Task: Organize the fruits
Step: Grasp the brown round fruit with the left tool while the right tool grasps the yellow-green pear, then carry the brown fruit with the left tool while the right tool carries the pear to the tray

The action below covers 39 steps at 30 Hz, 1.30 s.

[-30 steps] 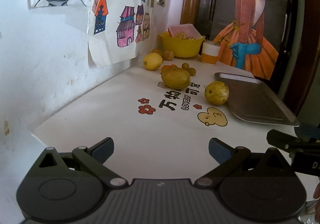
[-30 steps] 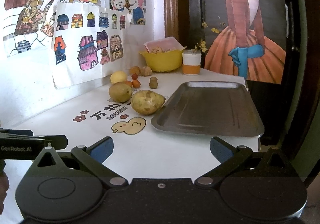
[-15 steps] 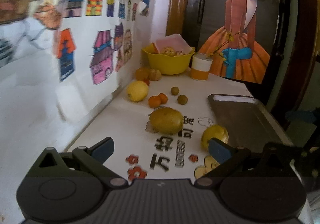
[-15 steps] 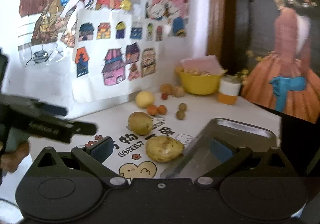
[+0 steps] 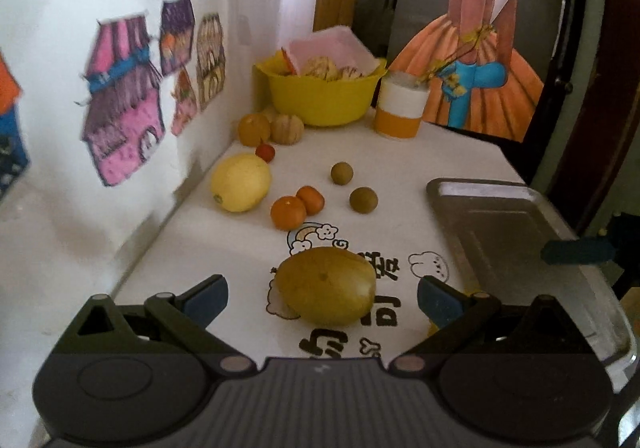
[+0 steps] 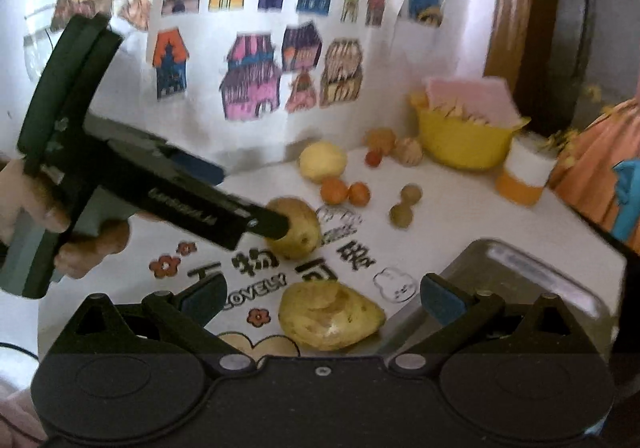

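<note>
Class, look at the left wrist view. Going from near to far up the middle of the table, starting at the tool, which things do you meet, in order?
Left tool → large yellow-green fruit → pair of small oranges → two small brown round fruits → yellow bowl.

Two large yellow-green fruits lie nearest on the white tabletop [image 5: 168, 260]: a smooth one [image 5: 326, 290] to the left and a rougher, dented one [image 6: 330, 316] to the right beside the tray. One yellow lemon [image 5: 240, 182] sits farther back on the left. Two small orange citrus fruits [image 5: 288, 212] touch each other at the centre. Two small brown-green round fruits [image 5: 363, 200] lie apart to their right. One tiny red fruit [image 5: 265, 152] sits behind the lemon. Two tan, ribbed round fruits [image 5: 286, 129] rest at the far left by the wall. There is one yellow bowl [image 5: 320, 100], one white-and-orange cup [image 5: 400, 110] and one metal tray [image 5: 500, 216].
</note>
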Each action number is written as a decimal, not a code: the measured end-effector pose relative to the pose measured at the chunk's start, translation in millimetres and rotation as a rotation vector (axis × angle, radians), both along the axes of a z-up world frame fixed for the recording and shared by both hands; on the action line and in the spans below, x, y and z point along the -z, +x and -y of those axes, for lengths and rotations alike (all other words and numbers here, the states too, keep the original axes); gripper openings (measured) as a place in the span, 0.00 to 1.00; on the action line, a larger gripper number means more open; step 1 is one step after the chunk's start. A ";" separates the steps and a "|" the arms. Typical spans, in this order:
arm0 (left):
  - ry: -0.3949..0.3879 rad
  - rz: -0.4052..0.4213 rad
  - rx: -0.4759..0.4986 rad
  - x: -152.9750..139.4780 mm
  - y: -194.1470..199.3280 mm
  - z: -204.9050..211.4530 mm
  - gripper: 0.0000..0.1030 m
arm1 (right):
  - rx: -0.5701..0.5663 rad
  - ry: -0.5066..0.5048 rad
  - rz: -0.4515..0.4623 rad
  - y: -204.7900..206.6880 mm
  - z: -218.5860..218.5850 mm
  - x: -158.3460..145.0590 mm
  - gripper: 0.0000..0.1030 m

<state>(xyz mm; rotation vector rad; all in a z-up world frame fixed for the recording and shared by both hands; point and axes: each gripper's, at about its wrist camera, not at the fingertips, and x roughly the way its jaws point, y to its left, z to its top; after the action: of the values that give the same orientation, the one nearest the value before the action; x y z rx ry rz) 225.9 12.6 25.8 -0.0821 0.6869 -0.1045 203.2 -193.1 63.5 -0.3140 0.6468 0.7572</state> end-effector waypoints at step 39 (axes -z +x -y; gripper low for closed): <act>-0.101 -0.056 -0.014 31.6 22.5 -7.0 0.70 | -0.092 -0.112 -0.005 24.2 -22.0 49.5 0.76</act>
<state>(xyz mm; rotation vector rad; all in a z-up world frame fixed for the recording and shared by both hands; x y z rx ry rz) 248.5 19.6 -5.8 -0.1871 0.7372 -0.1238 227.4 -171.1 14.0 -0.4467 0.6844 0.8111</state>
